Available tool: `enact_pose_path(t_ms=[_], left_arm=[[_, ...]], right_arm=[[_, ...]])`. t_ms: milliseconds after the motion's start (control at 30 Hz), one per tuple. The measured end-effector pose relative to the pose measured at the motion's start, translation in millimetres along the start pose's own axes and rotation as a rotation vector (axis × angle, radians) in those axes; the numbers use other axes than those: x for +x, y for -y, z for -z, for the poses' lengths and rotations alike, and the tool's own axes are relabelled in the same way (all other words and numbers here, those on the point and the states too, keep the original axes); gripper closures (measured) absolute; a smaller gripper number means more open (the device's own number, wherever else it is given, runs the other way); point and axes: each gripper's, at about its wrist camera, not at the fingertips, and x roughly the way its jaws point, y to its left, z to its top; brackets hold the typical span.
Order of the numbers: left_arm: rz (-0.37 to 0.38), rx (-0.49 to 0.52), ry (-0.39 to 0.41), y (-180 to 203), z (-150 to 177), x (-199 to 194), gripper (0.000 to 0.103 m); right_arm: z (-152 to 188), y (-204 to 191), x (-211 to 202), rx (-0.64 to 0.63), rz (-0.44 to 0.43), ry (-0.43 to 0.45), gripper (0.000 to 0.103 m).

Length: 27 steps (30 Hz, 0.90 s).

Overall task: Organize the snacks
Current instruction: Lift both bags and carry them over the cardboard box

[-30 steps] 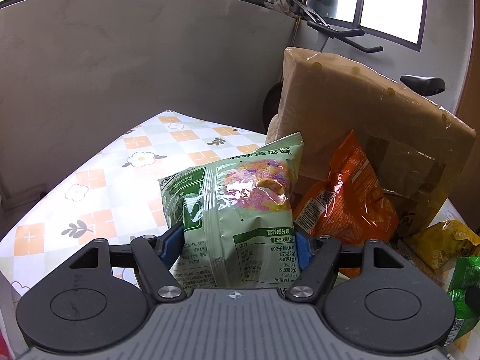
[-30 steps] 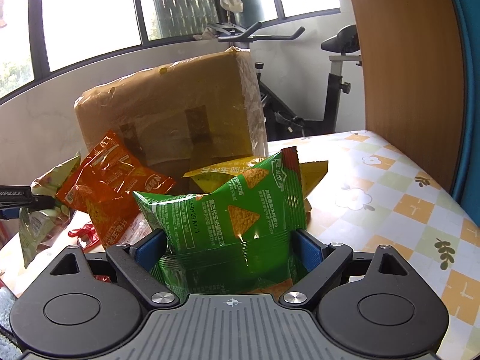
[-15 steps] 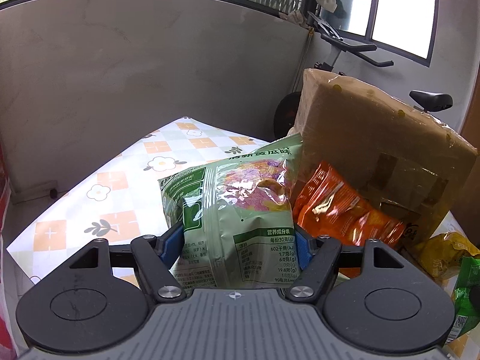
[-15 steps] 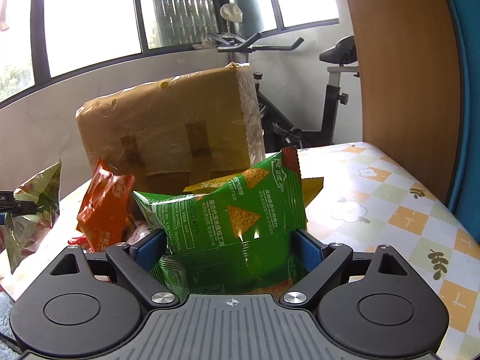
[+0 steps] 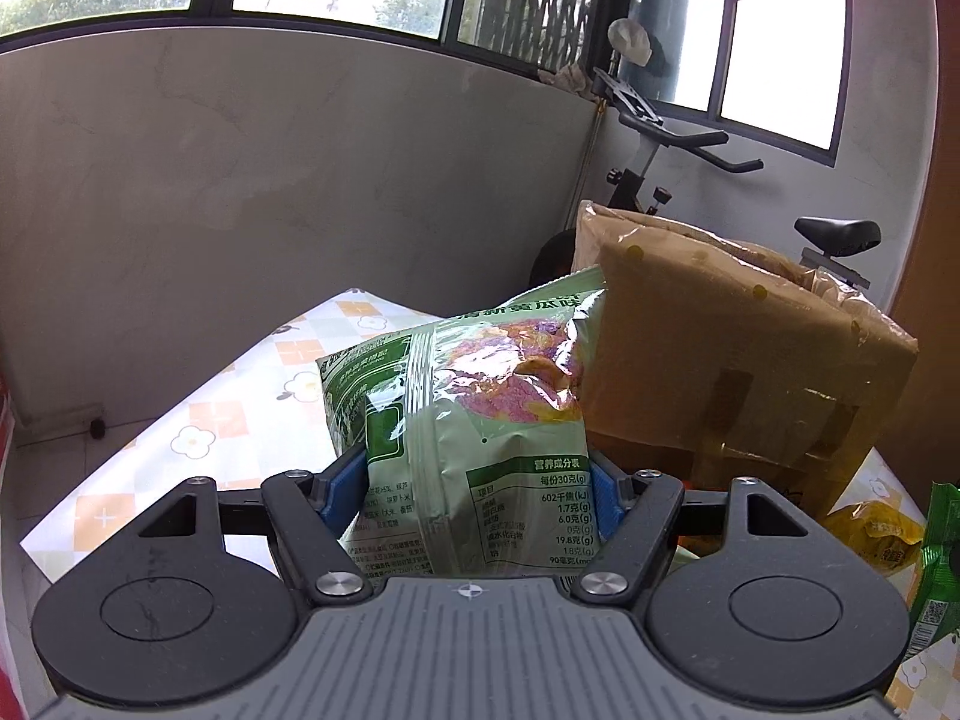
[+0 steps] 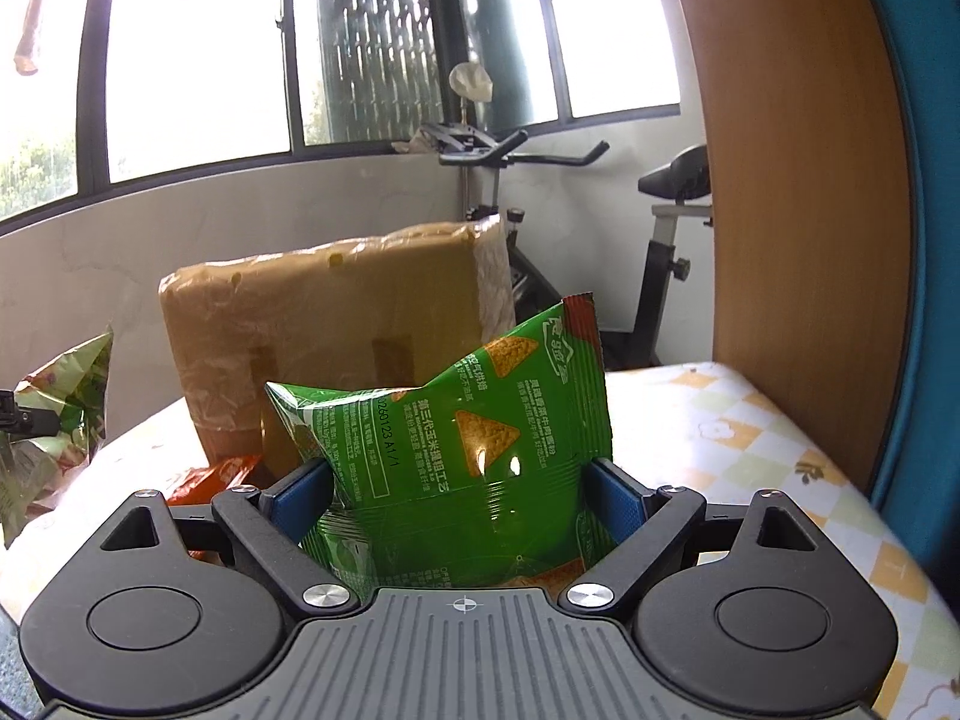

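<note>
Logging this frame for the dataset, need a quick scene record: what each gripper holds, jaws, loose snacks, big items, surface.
left gripper: shut on pale green snack bag, bag upright, lifted
right gripper: shut on dark green chip bag, bag upright
jaws: both pairs pressed against bag sides
loose snacks: yellow bag by the box base; orange bag low in right wrist view
large item: taped cardboard box behind the bags
surface: floral checked tablecloth
background: exercise bike, windows

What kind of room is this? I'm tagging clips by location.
Probably a home balcony or sunroom used for storage: a black exercise bike under wide windows, a tape-wrapped cardboard box on a floral-tiled tablecloth.
</note>
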Motion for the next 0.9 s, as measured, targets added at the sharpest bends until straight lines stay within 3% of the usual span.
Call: enact_pose_path(t_ms=[233, 533, 900], left_arm=[[0.037, 0.034, 0.065, 11.8, -21.7, -5.8, 0.028], [0.139, 0.056, 0.123, 40.2, -63.6, -1.8, 0.028], [0.226, 0.132, 0.18, 81.6, -103.4, 28.0, 0.028]], right_arm=[[-38.3, -0.4, 2.2, -0.035, -0.022, 0.077, 0.015], [-100.4, -5.4, 18.1, -0.089, -0.074, 0.164, 0.015], [-154.0, 7.1, 62.9, -0.101, -0.088, 0.187, 0.015]])
